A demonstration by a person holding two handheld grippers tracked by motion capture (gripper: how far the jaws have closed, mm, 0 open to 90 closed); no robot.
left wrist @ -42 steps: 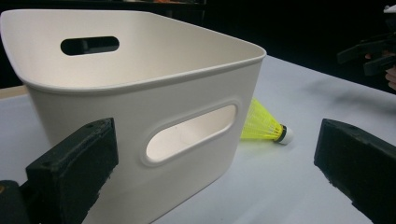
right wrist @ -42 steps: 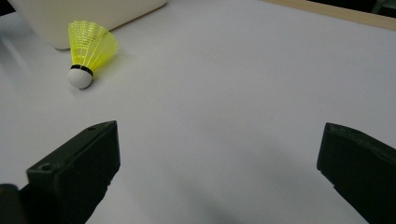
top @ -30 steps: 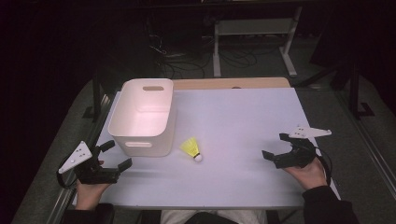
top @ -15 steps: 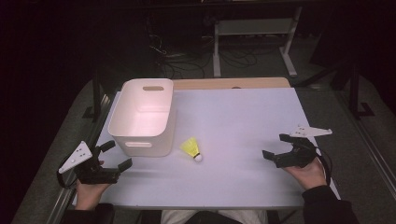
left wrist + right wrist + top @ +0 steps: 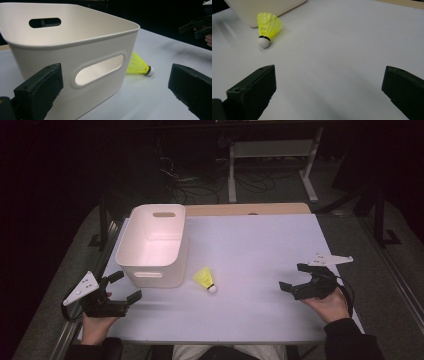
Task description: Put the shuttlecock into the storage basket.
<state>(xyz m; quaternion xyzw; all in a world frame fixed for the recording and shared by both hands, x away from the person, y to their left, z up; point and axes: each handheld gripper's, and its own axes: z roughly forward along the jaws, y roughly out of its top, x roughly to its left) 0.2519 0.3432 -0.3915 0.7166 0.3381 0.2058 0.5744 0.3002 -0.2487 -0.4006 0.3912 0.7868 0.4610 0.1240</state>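
White table [image 5: 260,250] spreads out below me in the high view, with a white plastic bin [image 5: 155,245] standing upright near its far left corner. Just beside the bin's near right corner lies a yellow shuttlecock [image 5: 205,280] on its side, cork end toward me. My left claw [image 5: 122,287] sits at the near left edge, well apart from the bin's front wall, jaws spread and gripping nothing. My right claw [image 5: 292,277] rests over the near right part of the table, jaws also spread and bare, well apart from the shuttlecock.

From the left gripper view, my left claw [image 5: 115,90] faces the bin [image 5: 75,57] and its oval handle slot; the shuttlecock [image 5: 140,67] lies on the table past the bin's corner, and my other claw [image 5: 197,26] shows far off at the upper right.

From the right gripper view, my right claw [image 5: 329,87] gapes wide over bare table, with the shuttlecock [image 5: 267,28] ahead to the left, its feathers close against the bin [image 5: 262,7].
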